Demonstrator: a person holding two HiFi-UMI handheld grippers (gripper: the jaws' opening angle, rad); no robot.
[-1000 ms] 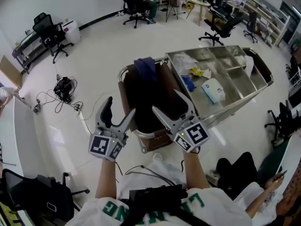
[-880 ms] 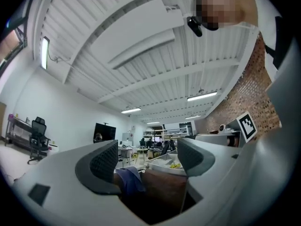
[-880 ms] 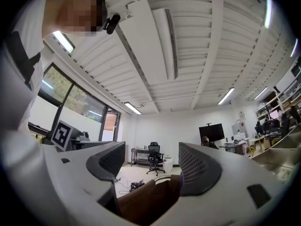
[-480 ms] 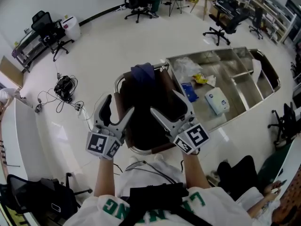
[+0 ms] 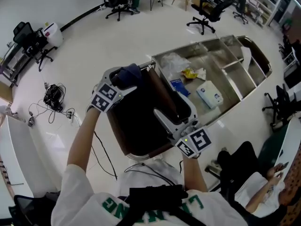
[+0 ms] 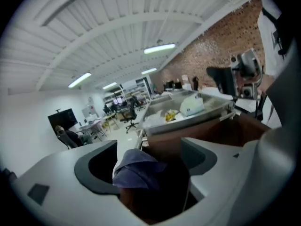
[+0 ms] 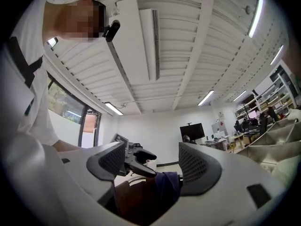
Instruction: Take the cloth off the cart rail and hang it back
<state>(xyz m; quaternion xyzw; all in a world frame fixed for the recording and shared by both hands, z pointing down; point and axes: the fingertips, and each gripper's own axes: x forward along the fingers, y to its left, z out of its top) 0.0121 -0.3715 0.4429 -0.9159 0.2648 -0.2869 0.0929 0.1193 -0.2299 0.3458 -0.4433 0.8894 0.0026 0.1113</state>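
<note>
Cloth (image 5: 128, 74) hung bunched over the cart rail (image 5: 109, 71) at the cart's far end, sitting between the left gripper's (image 5: 124, 81) jaws, which were opening around it. Right gripper (image 5: 167, 102) hovered above the brown bag (image 5: 141, 121), jaws spread, gripping nothing.

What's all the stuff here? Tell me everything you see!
cart: 1, steel, middle
bag: 1, brown, at the cart's near end
cloth: 1, blue, draped at the bag's far edge
box: 1, white, in the cart
packet: 1, blue, in the cart
plastic: 1, clear, in the cart
wrapper: 1, yellow, in the cart
chairs: several, black, far floor
cables: 1 tangle, black, floor left
left gripper: 1, white, jaws opening, cloth between them
right gripper: 1, white, over the bag, open, empty
</note>
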